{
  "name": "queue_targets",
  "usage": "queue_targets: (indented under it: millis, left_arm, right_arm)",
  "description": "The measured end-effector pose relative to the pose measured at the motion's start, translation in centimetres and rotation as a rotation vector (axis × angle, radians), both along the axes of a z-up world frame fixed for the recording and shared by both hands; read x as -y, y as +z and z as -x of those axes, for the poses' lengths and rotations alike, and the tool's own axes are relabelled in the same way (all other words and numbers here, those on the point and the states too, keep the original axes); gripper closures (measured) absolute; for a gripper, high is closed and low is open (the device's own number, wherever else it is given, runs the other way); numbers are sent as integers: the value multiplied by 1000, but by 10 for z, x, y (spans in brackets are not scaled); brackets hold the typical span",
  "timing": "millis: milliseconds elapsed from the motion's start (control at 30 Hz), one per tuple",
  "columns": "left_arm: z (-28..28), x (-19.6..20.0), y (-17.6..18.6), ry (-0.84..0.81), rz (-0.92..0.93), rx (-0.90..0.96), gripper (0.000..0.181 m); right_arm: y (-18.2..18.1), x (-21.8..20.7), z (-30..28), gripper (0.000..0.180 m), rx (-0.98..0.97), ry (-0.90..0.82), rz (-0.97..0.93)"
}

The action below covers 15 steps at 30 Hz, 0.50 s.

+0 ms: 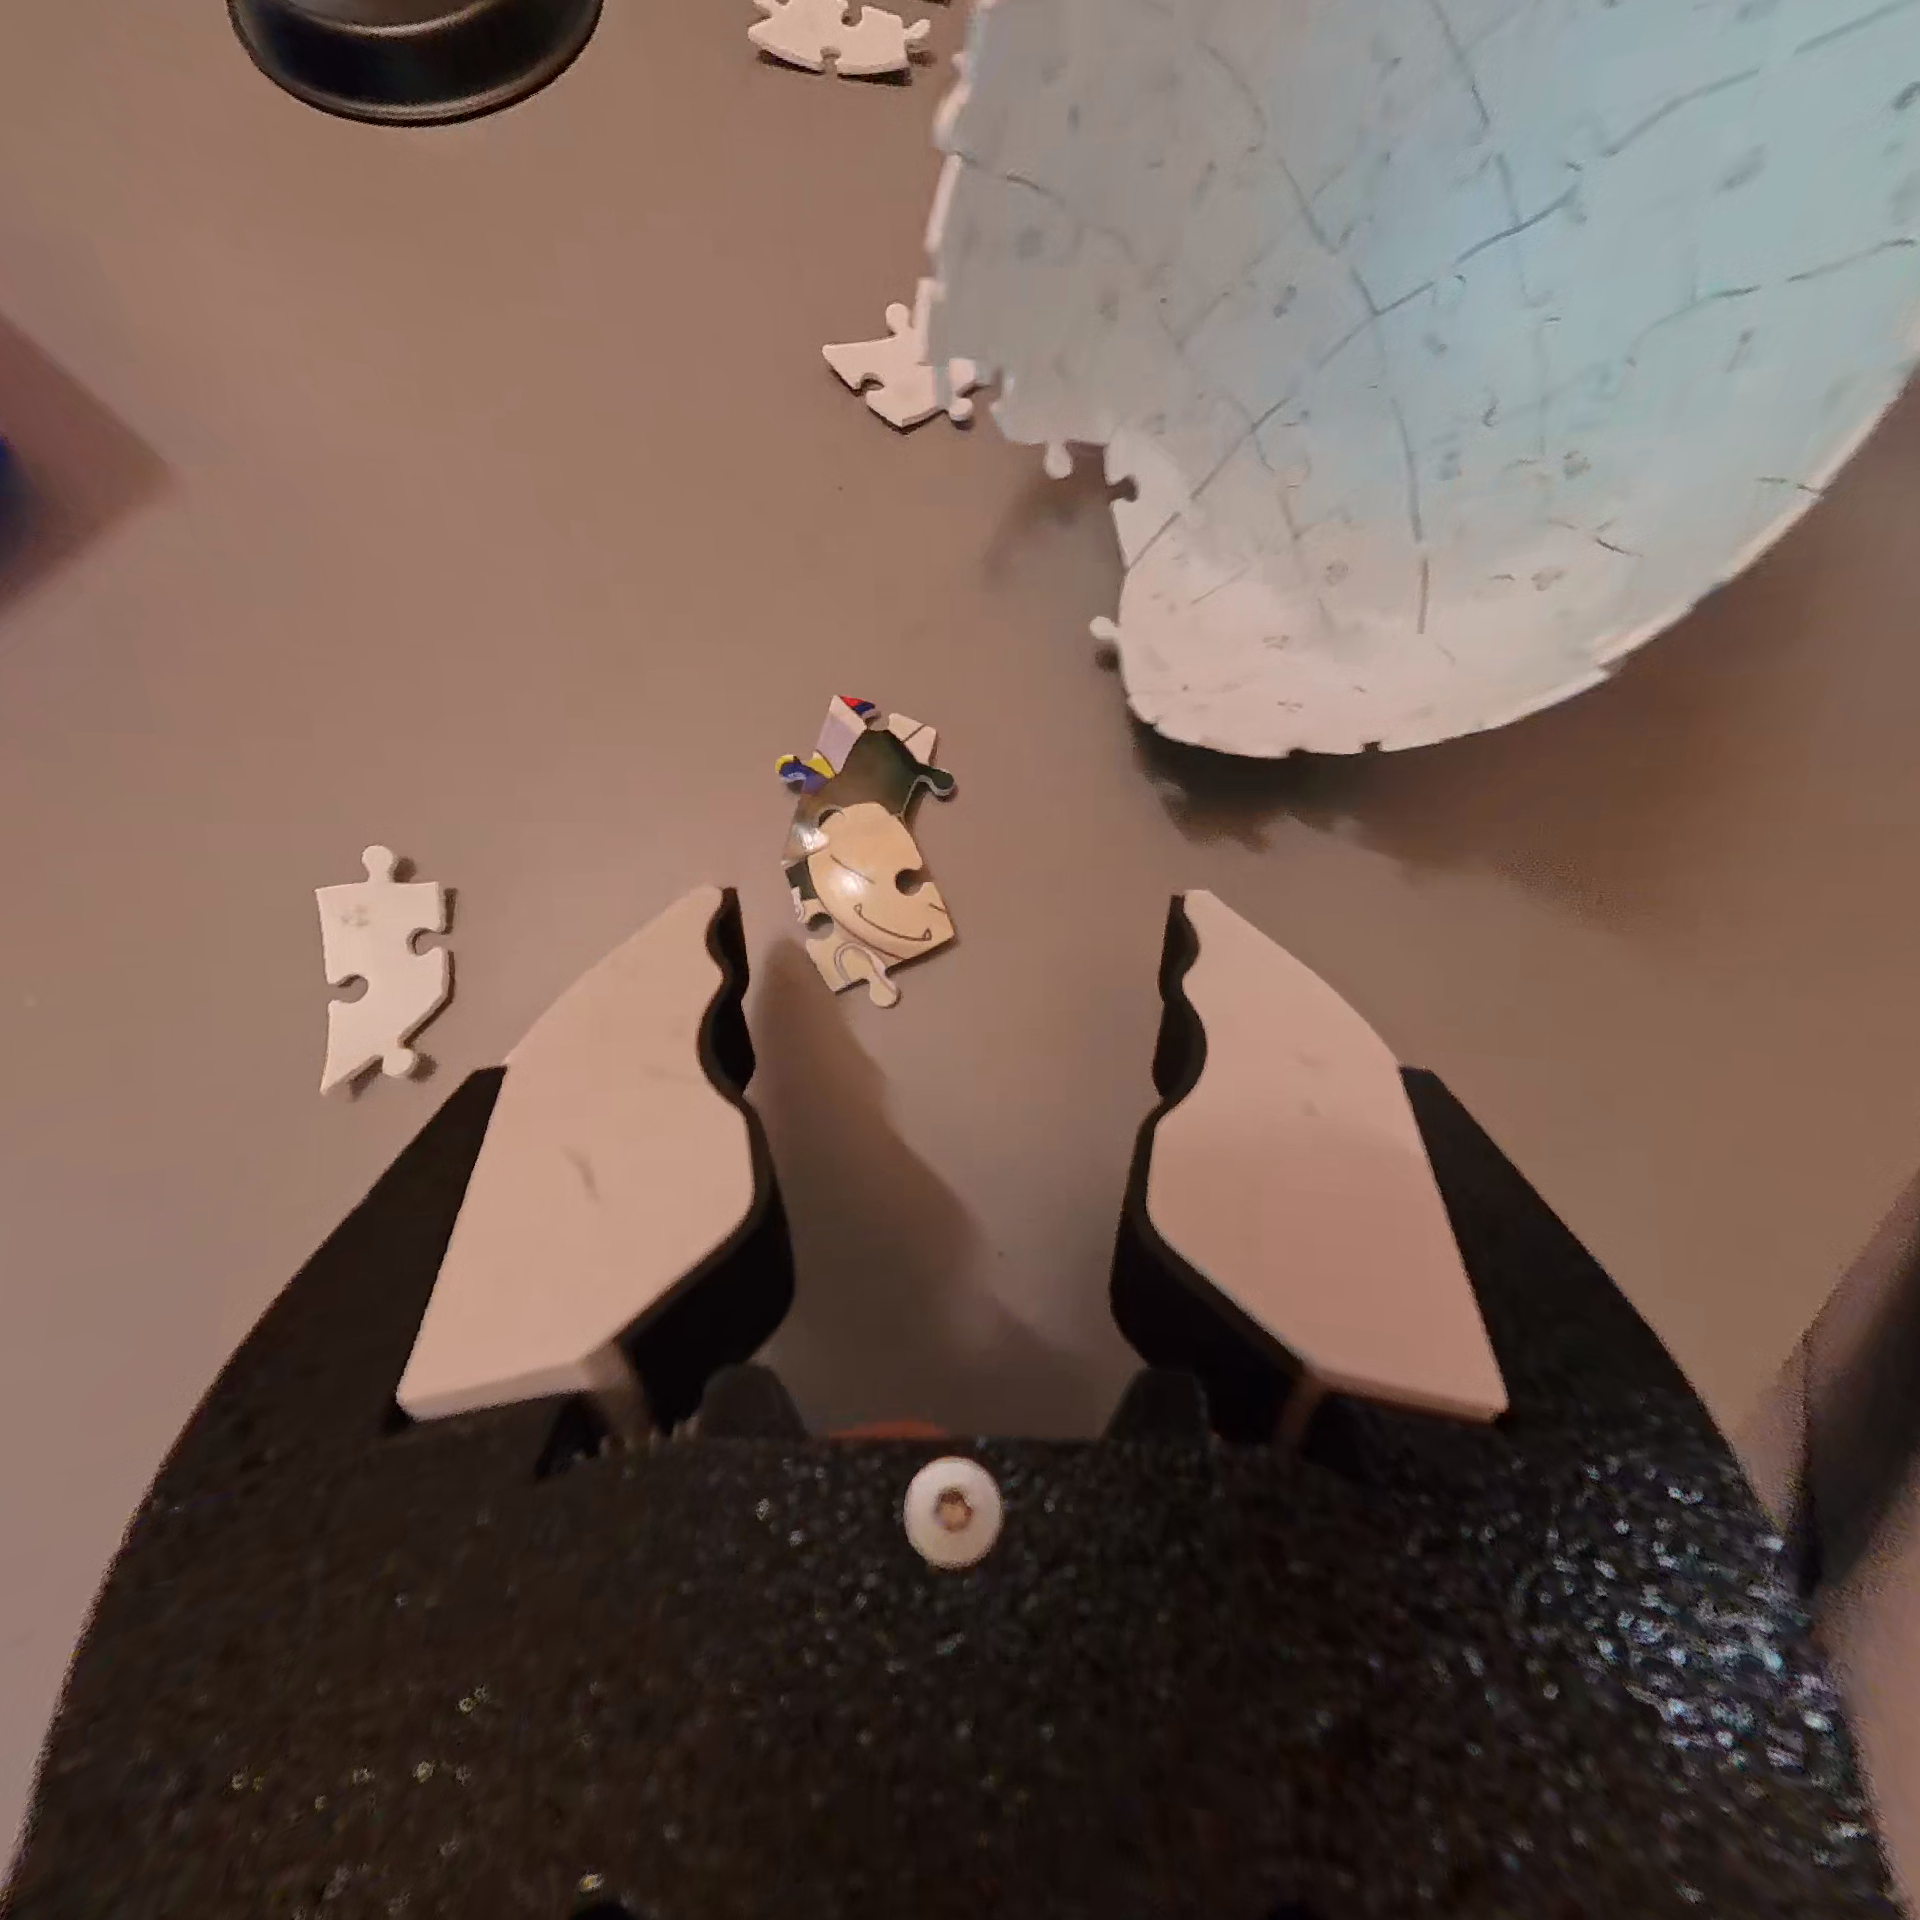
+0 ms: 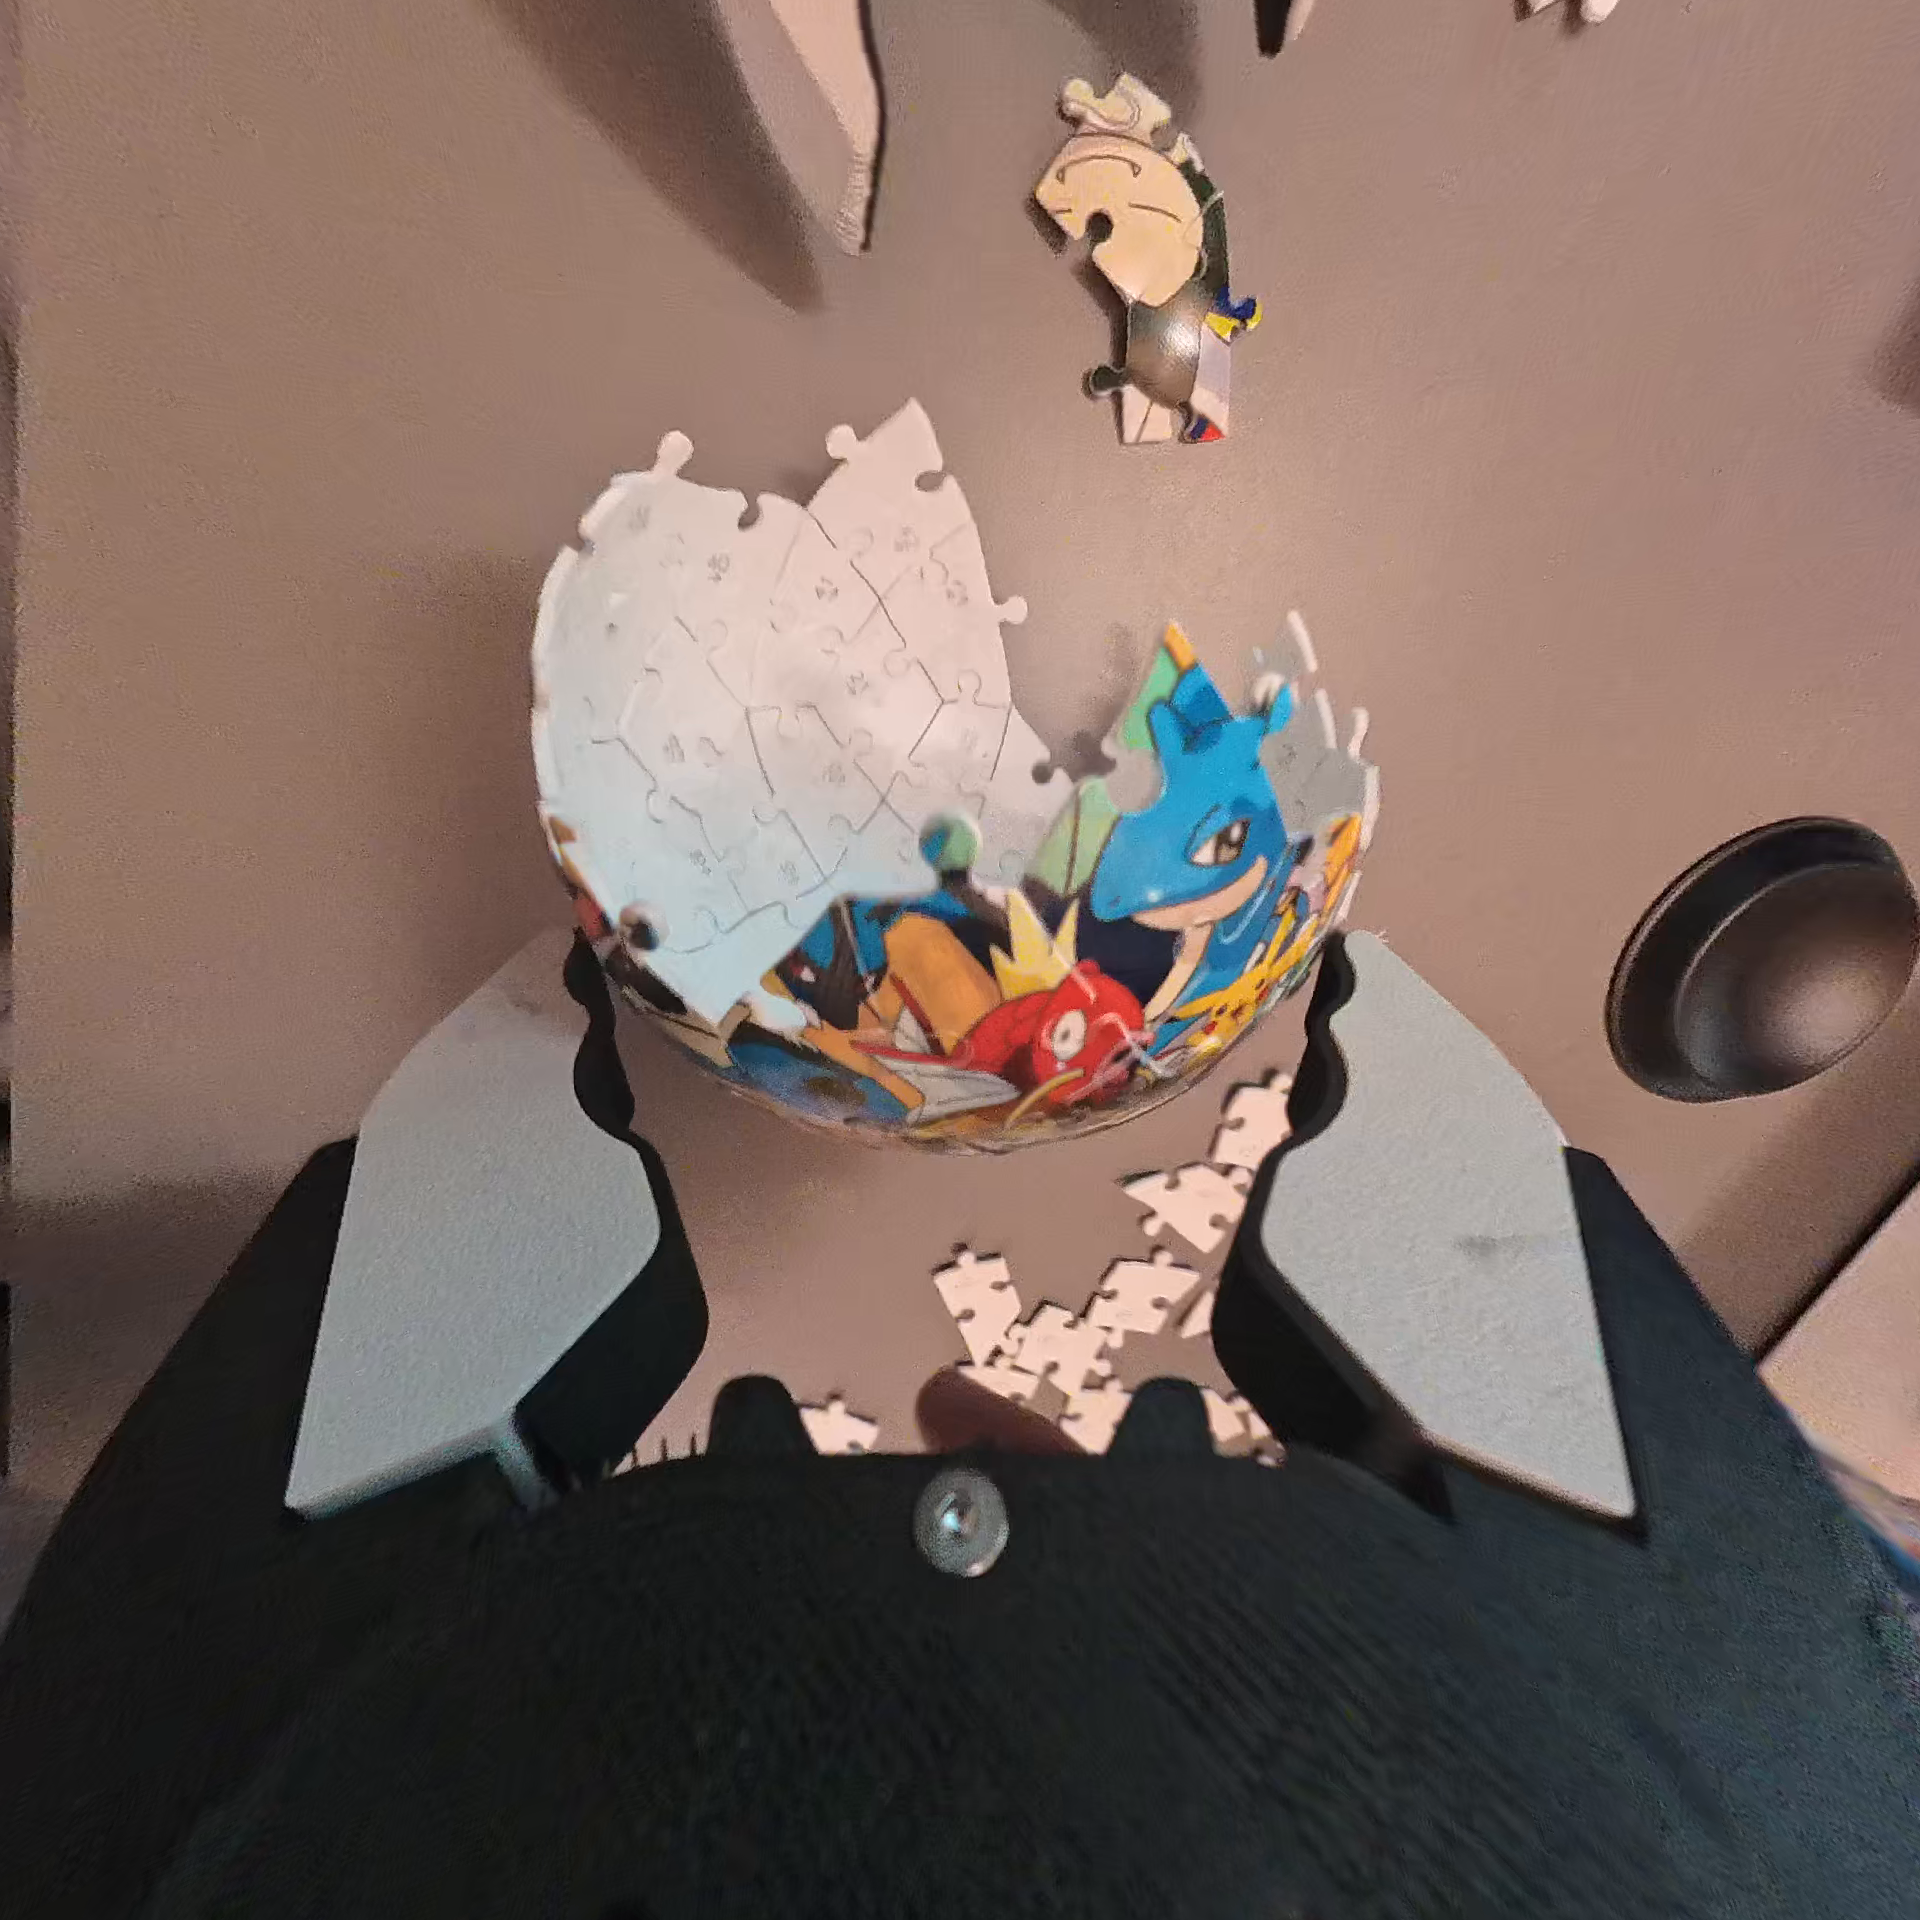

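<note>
A part-built puzzle ball shell [image 2: 935, 831], white inside and printed with bright cartoon figures outside, sits between the fingertips of my right gripper [image 2: 966, 961]. Both pads touch its sides, so the gripper is shut on it at a wide spread. The shell also shows in the left wrist view [image 1: 1403, 364]. My left gripper [image 1: 956, 909] is open and empty, low over the table. A small printed cluster of joined pieces [image 1: 873, 852] lies just ahead of its left fingertip and also shows in the right wrist view [image 2: 1143, 260].
A face-down white piece [image 1: 379, 966] lies left of the left gripper. More white pieces [image 1: 894, 374] lie by the shell, with others at the far edge [image 1: 842, 36]. A black round stand [image 2: 1766, 956] sits on the brown table, and several loose white pieces [image 2: 1091, 1320] lie under the right gripper. Tip to tip, the grippers are about 15 centimeters apart. The right gripper is farther from the face-down white piece [image 1: 379, 966], some 20 centimeters, than the left, some 7 centimeters.
</note>
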<state>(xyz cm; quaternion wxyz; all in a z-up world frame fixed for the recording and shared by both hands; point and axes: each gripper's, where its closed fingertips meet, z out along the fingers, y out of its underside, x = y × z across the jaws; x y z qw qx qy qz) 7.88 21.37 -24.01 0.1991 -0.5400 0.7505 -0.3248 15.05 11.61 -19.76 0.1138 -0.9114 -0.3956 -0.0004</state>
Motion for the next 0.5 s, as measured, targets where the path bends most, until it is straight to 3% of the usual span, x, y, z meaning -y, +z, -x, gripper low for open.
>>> queue_targets:
  millis: [233,333,433,500]
  left_arm:
    - [-3,16,14,-77,-21,115,115]
    - [7,43,30,-264,-80,257,115]
    - [9,56,40,-377,-224,378,131]
    - [7,63,41,-391,-213,373,138]
  right_arm:
    - [4,-23,-1,62,74,54,76]
    - [7,-31,3,64,57,53,60]
    - [3,-33,5,64,44,56,49]
    - [1,-33,5,65,38,52,51]
